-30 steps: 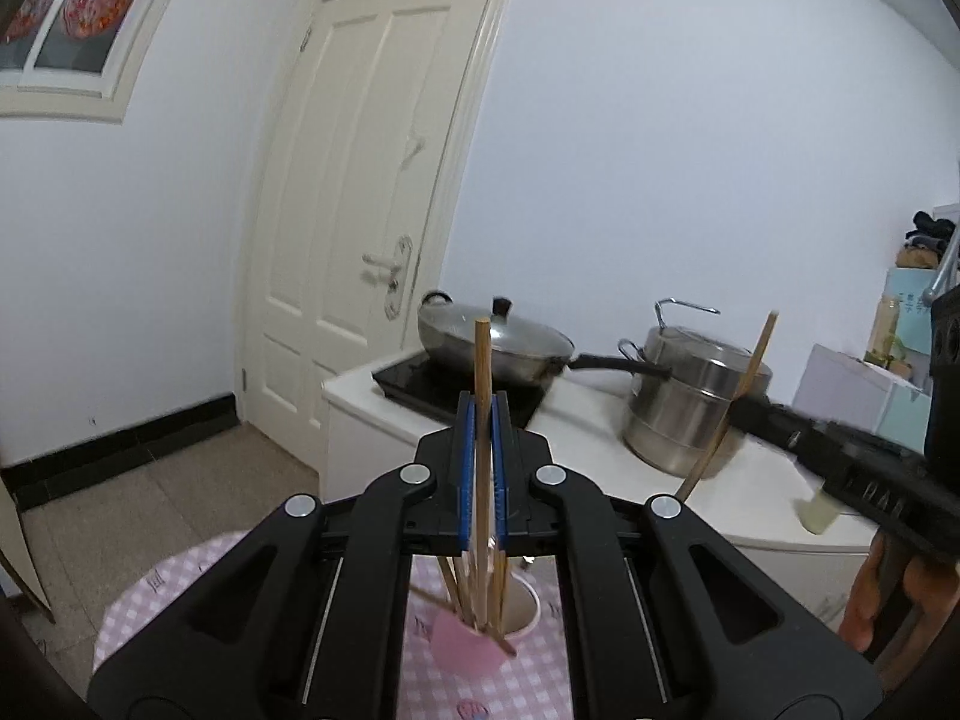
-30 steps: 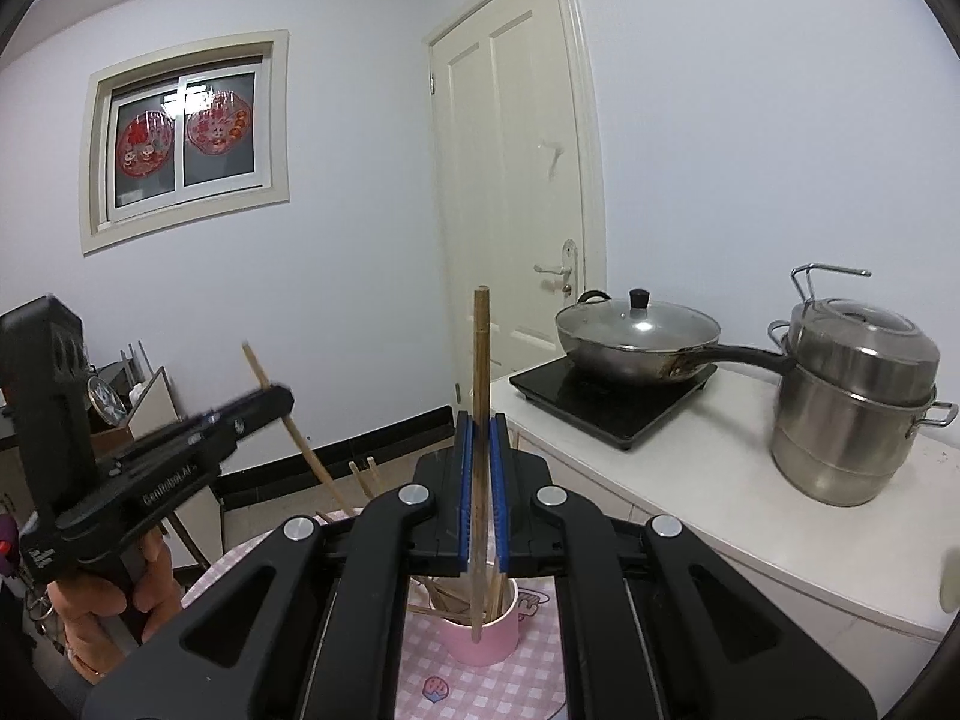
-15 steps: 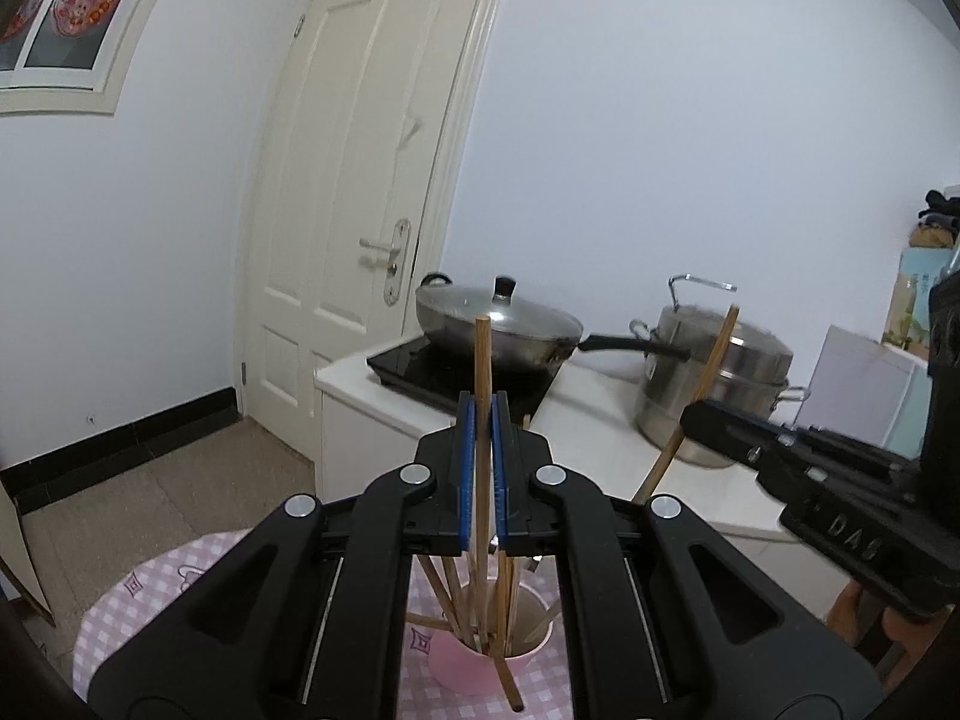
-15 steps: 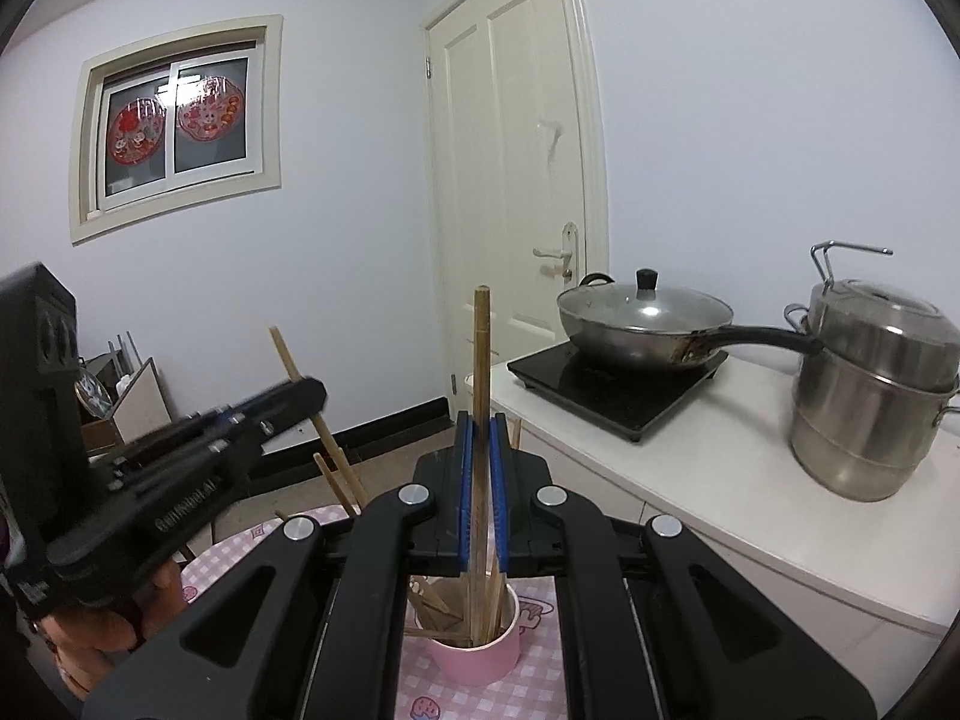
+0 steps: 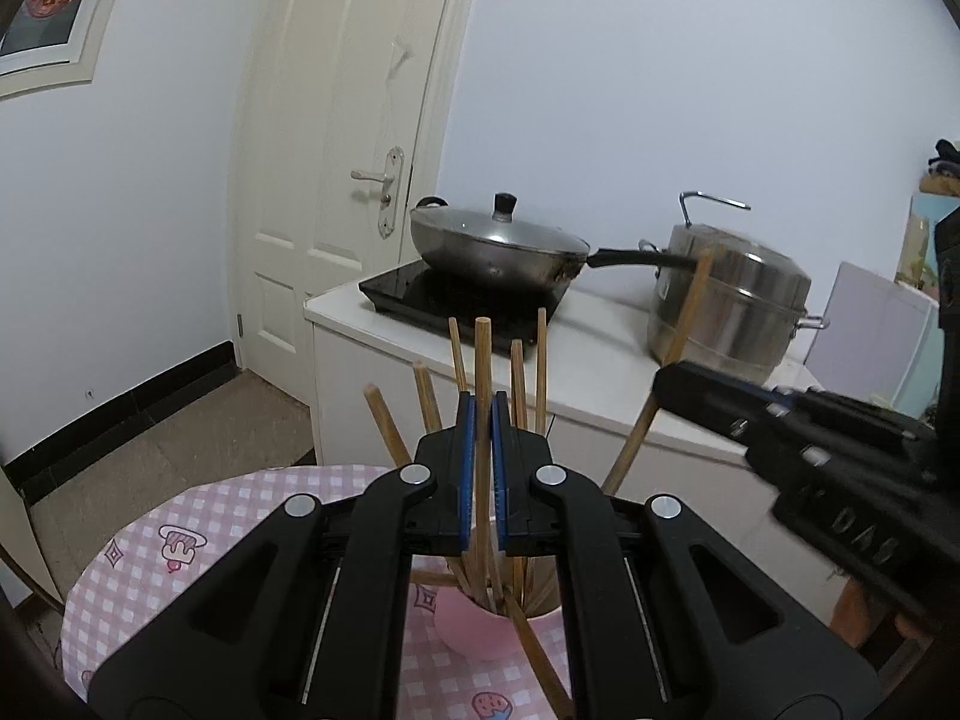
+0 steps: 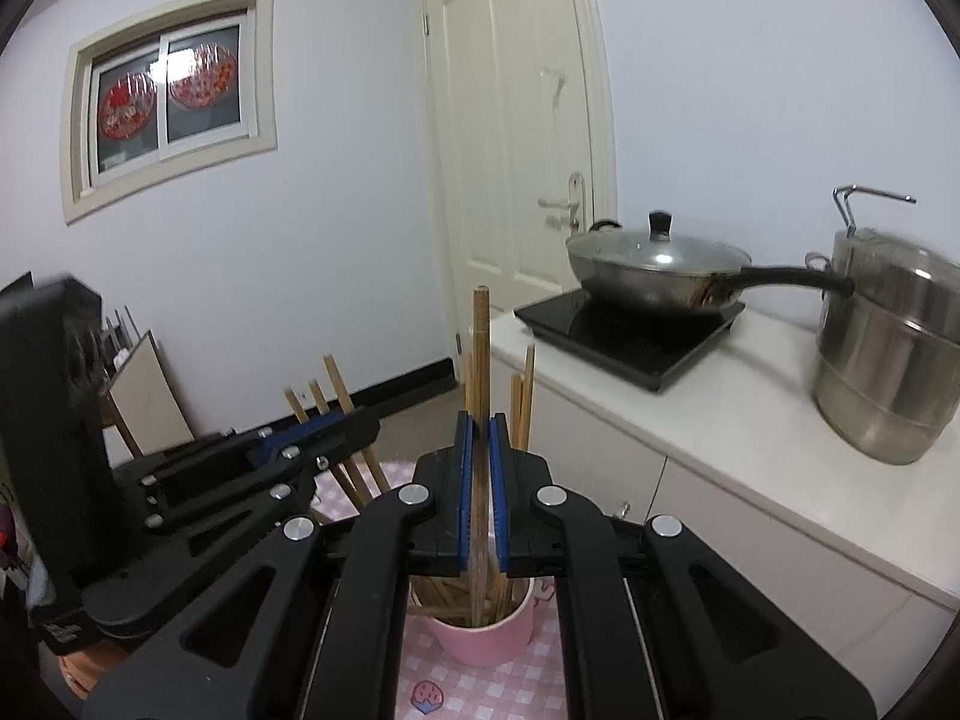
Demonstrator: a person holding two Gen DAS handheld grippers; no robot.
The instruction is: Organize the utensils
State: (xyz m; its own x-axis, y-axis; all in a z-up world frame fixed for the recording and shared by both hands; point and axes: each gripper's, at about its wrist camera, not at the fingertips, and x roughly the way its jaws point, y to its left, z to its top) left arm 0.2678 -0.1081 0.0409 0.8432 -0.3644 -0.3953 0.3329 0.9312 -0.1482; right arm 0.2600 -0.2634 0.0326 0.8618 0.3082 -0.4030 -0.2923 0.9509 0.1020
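Pink-checked tablecloth (image 5: 240, 540) low in frame holds a pink cup (image 6: 486, 630); both grippers, left gripper (image 5: 483, 468) and right gripper (image 6: 478, 480), clamp chopsticks (image 5: 483, 360) over it; next, likely release.

Pale, plain walls all round, with a cream panelled door (image 6: 522, 138) in the corner and a framed window (image 6: 171, 96) high up – red round decorations on its panes. A black skirting strip (image 5: 120, 402) runs above the grey tiled floor (image 5: 180, 444). A white counter (image 6: 720, 420) carries a black induction hob (image 6: 630, 330), a lidded wok (image 6: 654, 270) and a steel steamer pot (image 6: 888, 348) – nearer stands a table with a pink checked tablecloth (image 5: 198, 534).
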